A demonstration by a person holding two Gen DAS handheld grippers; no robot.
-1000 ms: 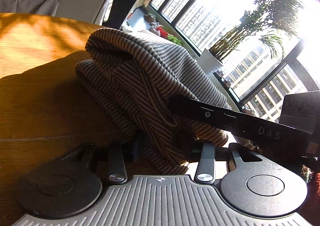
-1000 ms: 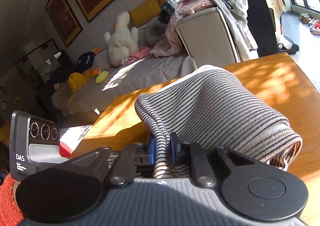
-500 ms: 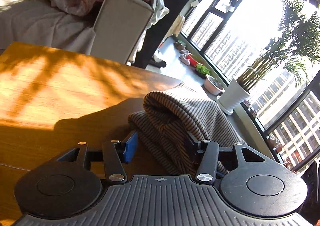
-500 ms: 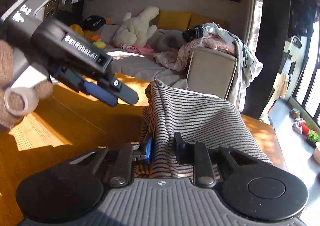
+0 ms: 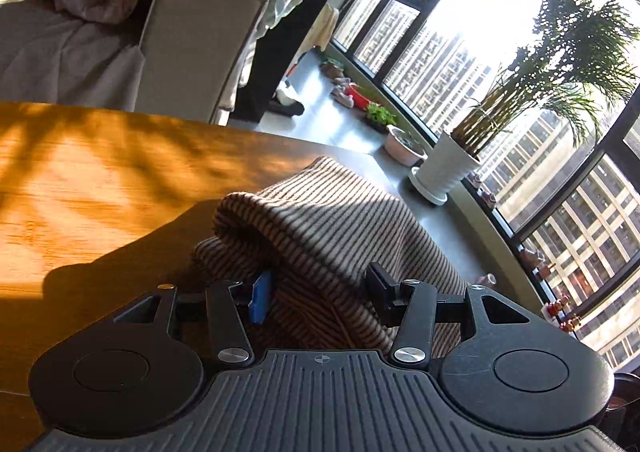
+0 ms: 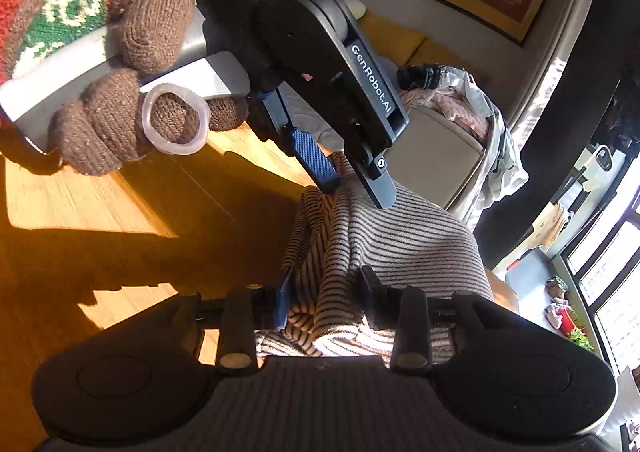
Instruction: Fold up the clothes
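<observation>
The striped sweater (image 5: 332,236) lies bunched on the table (image 5: 100,180) between both claws. The left claw (image 5: 320,292) and right claw (image 6: 322,296) have just been opening, both half-wide, releasing it. Best withdraw straight back without snagging the 2 folds.

The left black two-finger gripper (image 5: 318,290) is angling downward, its jaws having just been opening, and striped cloth is lying between them without the blue-padded finger and the black finger visibly pressing it. In the right wrist view, that same gripper is reaching in from eleven o'clock, gripped by a hand in a brown knitted glove (image 6: 120,92) with a green-and-white patterned cuff. The right black two-finger gripper (image 6: 324,298) is also tilting downward, its jaws having just been opening, with the cloth sitting loosely between them.
</observation>
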